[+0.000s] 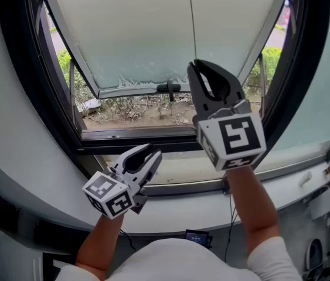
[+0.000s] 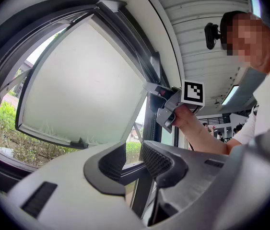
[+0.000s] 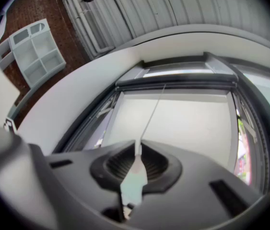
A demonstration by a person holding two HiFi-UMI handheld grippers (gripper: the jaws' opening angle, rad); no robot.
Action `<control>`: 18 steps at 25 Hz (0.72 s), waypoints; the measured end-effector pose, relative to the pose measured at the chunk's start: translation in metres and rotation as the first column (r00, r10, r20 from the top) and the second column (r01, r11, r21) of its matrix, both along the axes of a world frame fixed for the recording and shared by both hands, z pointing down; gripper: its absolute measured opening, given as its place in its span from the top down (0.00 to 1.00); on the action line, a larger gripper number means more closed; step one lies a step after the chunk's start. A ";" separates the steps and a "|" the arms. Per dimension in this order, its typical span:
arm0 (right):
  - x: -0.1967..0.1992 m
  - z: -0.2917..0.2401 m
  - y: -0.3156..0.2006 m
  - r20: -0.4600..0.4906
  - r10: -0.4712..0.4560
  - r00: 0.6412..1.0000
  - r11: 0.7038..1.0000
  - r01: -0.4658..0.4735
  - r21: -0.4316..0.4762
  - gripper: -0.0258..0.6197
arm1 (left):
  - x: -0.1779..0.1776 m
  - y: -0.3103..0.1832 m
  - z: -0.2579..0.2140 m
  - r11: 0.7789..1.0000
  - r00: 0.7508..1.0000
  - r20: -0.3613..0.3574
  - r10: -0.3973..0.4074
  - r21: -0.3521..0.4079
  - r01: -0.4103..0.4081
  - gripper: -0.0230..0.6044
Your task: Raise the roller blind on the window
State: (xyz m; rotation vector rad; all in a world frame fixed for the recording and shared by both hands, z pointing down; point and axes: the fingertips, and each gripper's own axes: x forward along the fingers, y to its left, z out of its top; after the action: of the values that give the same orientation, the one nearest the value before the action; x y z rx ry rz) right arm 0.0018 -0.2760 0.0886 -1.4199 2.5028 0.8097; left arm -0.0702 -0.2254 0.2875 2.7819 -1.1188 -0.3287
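A thin pull cord (image 1: 191,22) hangs in front of the window and runs down into my right gripper (image 1: 198,66), which is raised before the glass. In the right gripper view its jaws (image 3: 137,150) are shut on the cord (image 3: 151,114), and a pale translucent pull tab (image 3: 134,178) lies between the pads below the pinch. My left gripper (image 1: 152,154) is lower and to the left, near the sill, open with nothing between its fingers (image 2: 134,157). The left gripper view also shows the right gripper (image 2: 158,92) and the hand that holds it. I cannot make out the blind's fabric.
A frosted sash (image 1: 135,34) with a dark handle (image 1: 167,88) is tilted outward in the black window frame (image 1: 18,92). Greenery and bare ground lie outside. A white sill (image 1: 170,212) runs below. A white shelf unit (image 3: 34,49) stands behind.
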 end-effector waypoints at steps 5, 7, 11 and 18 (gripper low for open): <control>-0.002 0.001 -0.003 -0.007 0.006 1.000 1.000 -0.006 0.002 0.91 | -0.005 -0.002 -0.003 1.000 1.000 0.005 -0.014 0.008 0.014 0.77; -0.002 0.001 -0.004 -0.002 0.002 1.000 1.000 -0.002 -0.004 0.91 | -0.008 -0.002 -0.004 1.000 1.000 0.002 -0.021 0.012 0.021 0.77; 0.000 0.000 -0.004 0.005 -0.004 1.000 1.000 0.004 -0.013 0.88 | -0.009 -0.002 -0.006 1.000 1.000 -0.002 -0.026 0.015 0.026 0.77; -0.003 0.000 -0.005 -0.004 -0.010 1.000 1.000 0.010 -0.022 0.84 | -0.010 -0.002 -0.006 1.000 1.000 -0.005 -0.024 0.015 0.024 0.77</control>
State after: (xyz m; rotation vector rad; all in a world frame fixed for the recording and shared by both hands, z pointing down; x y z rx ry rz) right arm -0.0016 -0.2814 0.0885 -1.4134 2.5272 0.7870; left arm -0.0801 -0.2275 0.2811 2.7817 -1.1539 -0.3475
